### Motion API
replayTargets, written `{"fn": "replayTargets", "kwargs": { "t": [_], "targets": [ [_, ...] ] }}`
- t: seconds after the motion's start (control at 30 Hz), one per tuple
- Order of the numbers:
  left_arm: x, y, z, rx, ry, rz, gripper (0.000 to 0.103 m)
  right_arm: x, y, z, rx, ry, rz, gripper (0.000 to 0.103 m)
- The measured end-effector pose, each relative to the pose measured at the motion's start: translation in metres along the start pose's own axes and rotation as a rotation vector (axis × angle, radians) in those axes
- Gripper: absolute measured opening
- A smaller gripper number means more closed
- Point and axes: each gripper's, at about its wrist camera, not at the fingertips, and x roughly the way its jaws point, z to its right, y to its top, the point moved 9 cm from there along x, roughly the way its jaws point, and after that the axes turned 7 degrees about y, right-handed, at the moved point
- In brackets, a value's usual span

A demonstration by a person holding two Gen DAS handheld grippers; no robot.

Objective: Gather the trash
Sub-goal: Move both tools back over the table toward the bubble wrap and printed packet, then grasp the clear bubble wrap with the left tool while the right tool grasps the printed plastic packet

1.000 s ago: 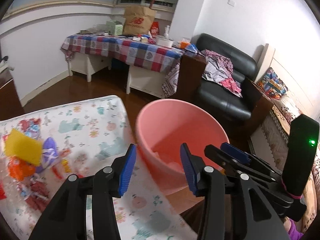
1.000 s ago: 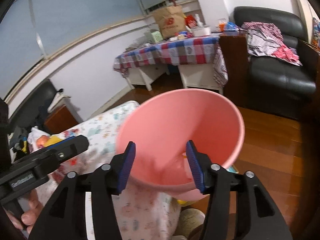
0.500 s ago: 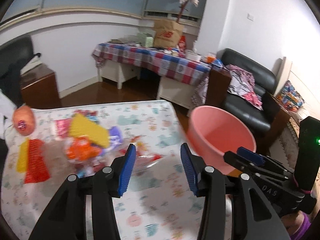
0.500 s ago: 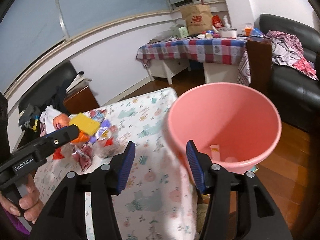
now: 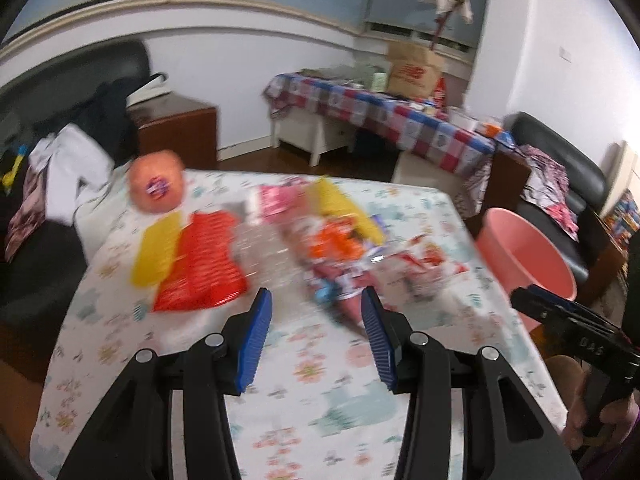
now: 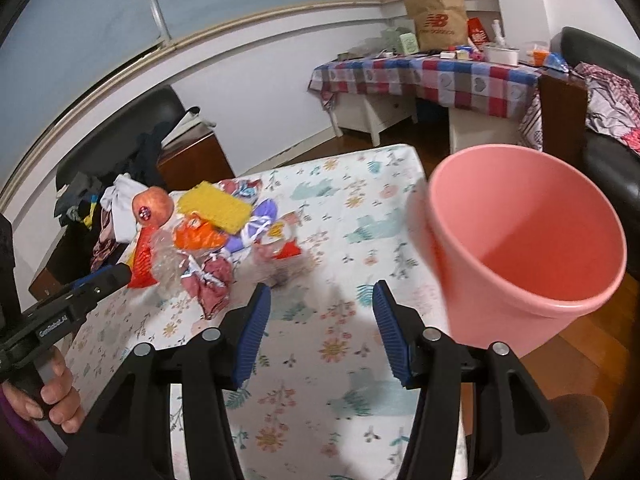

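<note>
Left claw (image 5: pixel 316 334) is held spread over the table with the floral-print white cloth (image 5: pixel 304 392); nothing is between its blue ribbed pads, and the near end of the wrapper pile shows just past the tips. Right claw (image 6: pixel 320 332) is also spread and empty, above bare cloth.

Trash is found heaped on the far half of the table: a red ribbed foil packet (image 5: pixel 200 264), a yellow ribbed packet (image 5: pixel 158 250) touching its left edge, crumpled clear plastic film (image 5: pixel 260 244), an orange wrapper (image 5: pixel 338 242), a second yellow piece (image 5: pixel 344 210), and pink and maroon wrappers (image 5: pixel 348 296). A round orange-pink fruit with a sticker (image 5: pixel 157 187) is seen at the far left corner.

Left wrist view is motion-blurred; pile detail is soft there. The tall pink plastic bucket (image 5: pixel 524 256) is shown only partly in it, off the table's right edge on the wooden floor.

Right wrist view is sharper: the bucket (image 6: pixel 528 248) is seen large and close at right, its mouth facing the camera; whatever lies at the bottom cannot be told. The same pile (image 6: pixel 208 240) appears at left, with the fruit (image 6: pixel 153 211) behind it. A hand (image 6: pixel 56 396) gripping the left tool's handle is visible only here; the right tool's black body (image 5: pixel 576 336) is visible only in the left view.
</note>
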Motion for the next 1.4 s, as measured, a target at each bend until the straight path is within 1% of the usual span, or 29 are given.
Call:
{"fn": "replayTargets", "kwargs": {
  "t": [0.1, 0.2, 0.4, 0.73, 0.83, 0.9, 0.93, 1.07, 1.2, 1.4],
  "targets": [
    [0.009, -0.005, -0.022, -0.047, 0.018, -0.029, 0.046, 0.007, -0.001, -0.006, -0.013, 0.006, -0.015, 0.054],
    [0.018, -0.007, -0.034, -0.098, 0.004, -0.058, 0.046, 0.011, -0.001, -0.009, -0.017, 0.008, -0.025, 0.054],
    [0.038, -0.006, -0.029, -0.12, -0.023, -0.099, 0.046, 0.018, 0.001, -0.009, -0.012, 0.006, -0.038, 0.054],
    [0.073, -0.007, -0.027, -0.136, -0.006, -0.17, 0.045, 0.027, 0.016, -0.01, -0.001, 0.035, -0.057, 0.054],
    [0.08, -0.008, -0.028, -0.139, -0.013, -0.19, 0.044, 0.033, 0.021, -0.013, -0.005, 0.042, -0.065, 0.054],
    [0.083, -0.009, -0.026, -0.137, -0.029, -0.201, 0.033, 0.039, 0.025, -0.014, 0.001, 0.055, -0.076, 0.054],
    [0.084, -0.008, -0.025, -0.132, -0.037, -0.205, 0.025, 0.042, 0.026, -0.015, 0.005, 0.061, -0.082, 0.054],
    [0.082, -0.007, -0.024, -0.117, -0.041, -0.198, 0.02, 0.055, 0.03, -0.019, 0.009, 0.073, -0.1, 0.054],
    [0.076, -0.008, -0.026, -0.1, -0.047, -0.195, 0.019, 0.068, 0.033, -0.022, 0.008, 0.081, -0.117, 0.054],
    [0.06, -0.011, -0.032, -0.094, -0.057, -0.187, 0.019, 0.081, 0.032, -0.021, 0.009, 0.068, -0.126, 0.054]
  ]
}}
